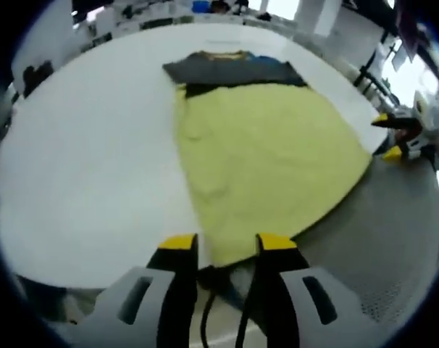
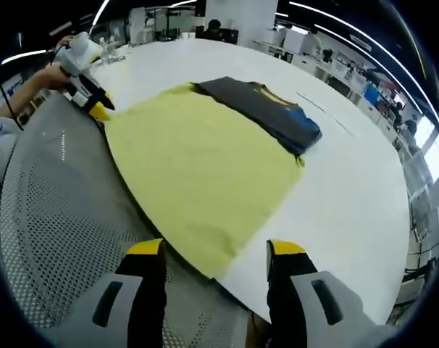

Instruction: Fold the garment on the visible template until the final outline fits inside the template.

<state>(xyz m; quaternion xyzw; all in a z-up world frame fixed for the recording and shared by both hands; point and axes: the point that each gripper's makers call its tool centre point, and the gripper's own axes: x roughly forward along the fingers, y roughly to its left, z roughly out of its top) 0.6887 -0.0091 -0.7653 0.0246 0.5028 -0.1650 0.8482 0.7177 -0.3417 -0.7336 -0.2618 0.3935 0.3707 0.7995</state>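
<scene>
Risks dragging the yellow template [image 2: 198,174] off the white table [image 2: 343,196] edge, dark folded garment [image 2: 266,109] seemingly at its far end, if either of 2 spread, empty tongs, left gripper [image 1: 225,243] or right gripper [image 2: 216,250], snags the near overhanging corner.

Yellow template [image 1: 270,159] on white table [image 1: 96,159], folded dark garment [image 1: 234,70] at its far edge

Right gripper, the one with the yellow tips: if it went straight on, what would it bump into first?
Probably the near corner of the yellow-green cloth, which lies between the open jaws of the right gripper at the white table edge. Depth is hard to judge here.
</scene>
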